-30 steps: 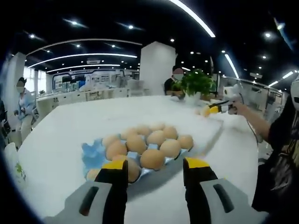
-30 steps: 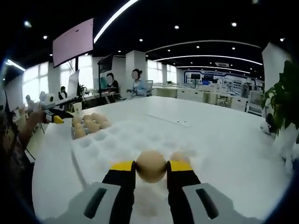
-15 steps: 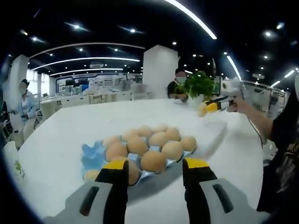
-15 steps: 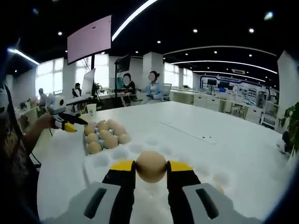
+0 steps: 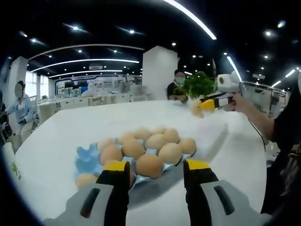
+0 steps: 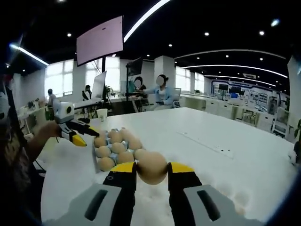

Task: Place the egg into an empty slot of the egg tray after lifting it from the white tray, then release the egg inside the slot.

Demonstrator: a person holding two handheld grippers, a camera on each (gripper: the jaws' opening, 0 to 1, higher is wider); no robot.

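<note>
A blue egg tray [image 5: 87, 155] holding several brown eggs [image 5: 141, 146] lies on the white table just ahead of my left gripper [image 5: 155, 165], which is open with nothing between its jaws. The white tray [image 5: 214, 134] lies to the right of it. My right gripper [image 5: 210, 103] comes in from the right above the white tray, carrying an egg [image 5: 194, 108]. In the right gripper view, my right gripper [image 6: 152, 168] is shut on that egg [image 6: 151, 167], held in the air near the filled tray's eggs [image 6: 115, 141]. The left gripper [image 6: 75, 134] shows beyond them, held by a hand.
A potted plant [image 5: 197, 84] stands at the table's far edge, with a seated person behind it. A paper cup [image 6: 102, 114] and a monitor [image 6: 99, 84] sit at the table's far end. The white tray's dimples [image 6: 230, 195] show low on the right.
My right gripper has risen off the white tray with the egg and swung toward the egg tray, which now looks closer. The left gripper has barely moved.
</note>
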